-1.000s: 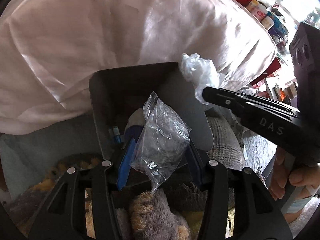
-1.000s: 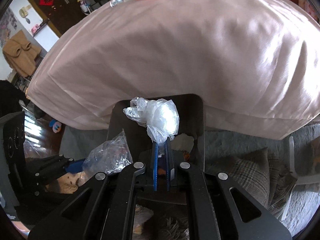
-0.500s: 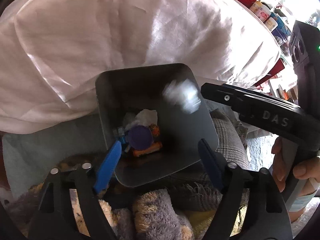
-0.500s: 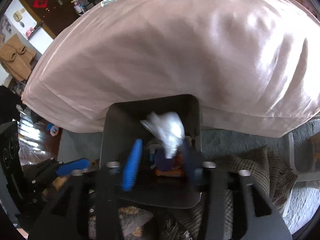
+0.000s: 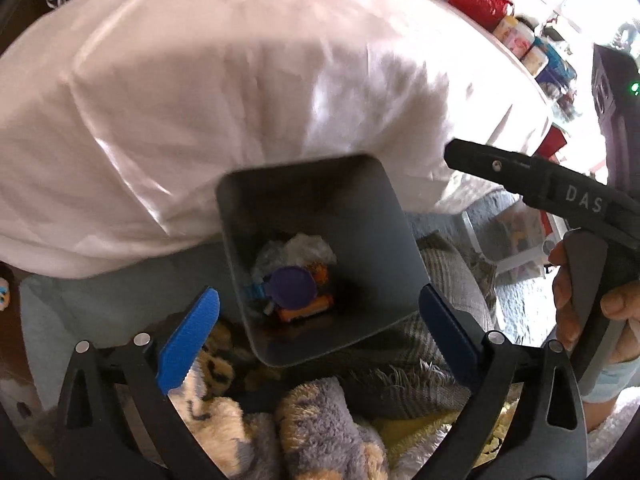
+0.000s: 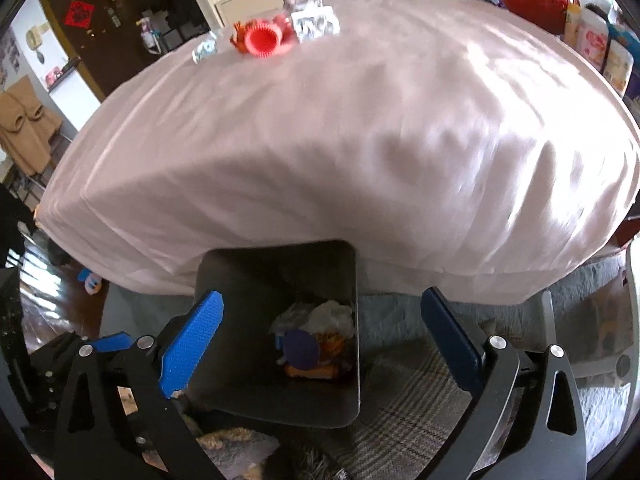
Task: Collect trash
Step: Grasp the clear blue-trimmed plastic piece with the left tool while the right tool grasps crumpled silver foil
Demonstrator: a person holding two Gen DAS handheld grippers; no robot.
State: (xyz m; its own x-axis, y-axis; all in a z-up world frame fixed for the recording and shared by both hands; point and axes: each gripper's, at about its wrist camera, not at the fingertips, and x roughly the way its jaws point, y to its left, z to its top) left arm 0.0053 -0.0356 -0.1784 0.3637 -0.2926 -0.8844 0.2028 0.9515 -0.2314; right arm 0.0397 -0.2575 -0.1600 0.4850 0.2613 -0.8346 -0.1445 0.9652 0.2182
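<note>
A grey bin (image 5: 360, 208) stands on the floor against the cloth-covered table (image 5: 240, 80). Inside lie crumpled clear plastic (image 5: 296, 250), a purple lid (image 5: 290, 286) and an orange scrap (image 5: 308, 308). My left gripper (image 5: 318, 300) hovers above the bin, its jaws opening wide with nothing between them. My right gripper (image 6: 320, 300) hangs over the same bin (image 6: 260, 280), jaws also opening and empty; the plastic (image 6: 324, 316) lies below it. On the far tabletop sit a red ridged cup (image 6: 262, 40) and foil wrappers (image 6: 314, 24).
A plaid cushion (image 6: 412, 400) and a plush blanket (image 5: 320, 420) lie on the floor by the bin. A hand (image 5: 580, 312) holds the right gripper's handle. Bottles and jars (image 6: 600, 48) crowd the table's far right edge.
Both grippers opened and let go of their clear plastic bags, which fell into the bin. Both have risen, so more of the tabletop shows.
</note>
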